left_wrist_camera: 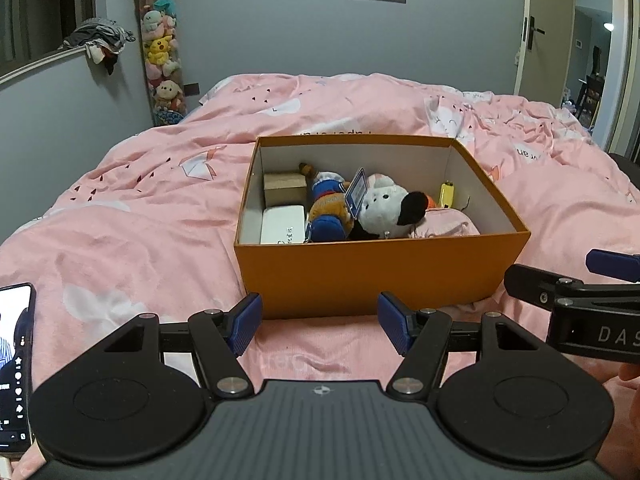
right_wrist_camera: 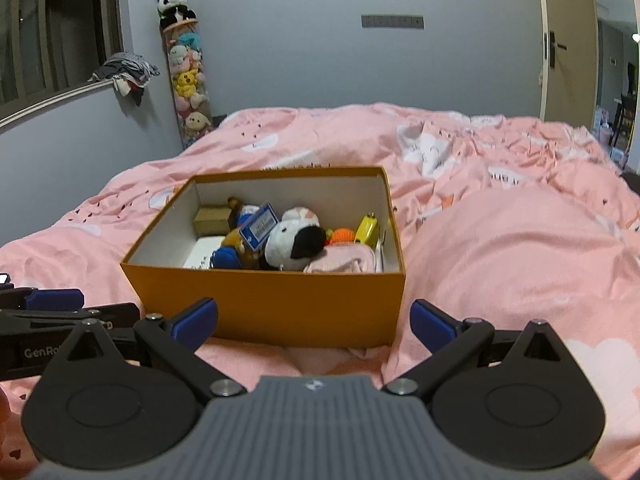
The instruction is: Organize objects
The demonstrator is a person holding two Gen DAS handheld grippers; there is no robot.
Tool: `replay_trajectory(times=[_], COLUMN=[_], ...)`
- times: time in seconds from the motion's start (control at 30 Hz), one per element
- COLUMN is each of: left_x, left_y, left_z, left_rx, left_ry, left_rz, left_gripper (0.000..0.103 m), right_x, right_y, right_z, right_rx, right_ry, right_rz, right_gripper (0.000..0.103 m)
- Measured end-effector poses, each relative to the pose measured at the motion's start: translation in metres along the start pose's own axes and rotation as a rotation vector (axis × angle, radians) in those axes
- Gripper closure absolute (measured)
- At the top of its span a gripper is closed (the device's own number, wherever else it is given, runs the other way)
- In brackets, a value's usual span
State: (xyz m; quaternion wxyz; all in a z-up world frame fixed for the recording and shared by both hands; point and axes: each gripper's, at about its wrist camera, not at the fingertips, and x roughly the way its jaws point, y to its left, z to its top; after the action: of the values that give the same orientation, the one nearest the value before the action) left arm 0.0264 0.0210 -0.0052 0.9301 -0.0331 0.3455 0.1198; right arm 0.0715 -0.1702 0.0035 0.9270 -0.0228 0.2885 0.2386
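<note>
An orange box [left_wrist_camera: 360, 272] [right_wrist_camera: 280, 300] sits open on the pink bed. Inside lie a white plush dog [left_wrist_camera: 386, 208] [right_wrist_camera: 294, 244], a plush in blue and orange clothes [left_wrist_camera: 328, 208] with a blue tag, a brown carton [left_wrist_camera: 285, 189] [right_wrist_camera: 212, 218], a white case [left_wrist_camera: 283, 225], a yellow item [left_wrist_camera: 447, 194] [right_wrist_camera: 368, 230], a small orange ball [right_wrist_camera: 343, 235] and a pink pouch [left_wrist_camera: 448, 226] [right_wrist_camera: 340, 262]. My left gripper [left_wrist_camera: 320, 326] is open, empty, just in front of the box. My right gripper [right_wrist_camera: 314, 322] is open and empty too, close to the box's near wall.
A phone [left_wrist_camera: 14, 364] with a lit screen lies at the left edge of the bed. The pink duvet [right_wrist_camera: 500, 248] bulges up to the right of the box. A tall tube of plush toys [left_wrist_camera: 162, 60] stands in the far corner, and a door [left_wrist_camera: 532, 28] is open at the right.
</note>
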Motion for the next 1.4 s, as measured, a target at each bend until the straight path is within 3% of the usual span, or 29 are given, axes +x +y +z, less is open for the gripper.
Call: replay_trajectory(times=[1.4], left_x=[0.0011], left_y=[0.0019], left_z=[0.0033], left_rx=[0.005], left_ry=[-0.011], left_rz=[0.001], left_gripper=[0.028], right_x=[0.0062], right_y=[0.0041], right_z=[-0.0014], right_rx=[-0.025], right_ry=[0.034], right_rz=[-0.015], right_gripper=[0.001])
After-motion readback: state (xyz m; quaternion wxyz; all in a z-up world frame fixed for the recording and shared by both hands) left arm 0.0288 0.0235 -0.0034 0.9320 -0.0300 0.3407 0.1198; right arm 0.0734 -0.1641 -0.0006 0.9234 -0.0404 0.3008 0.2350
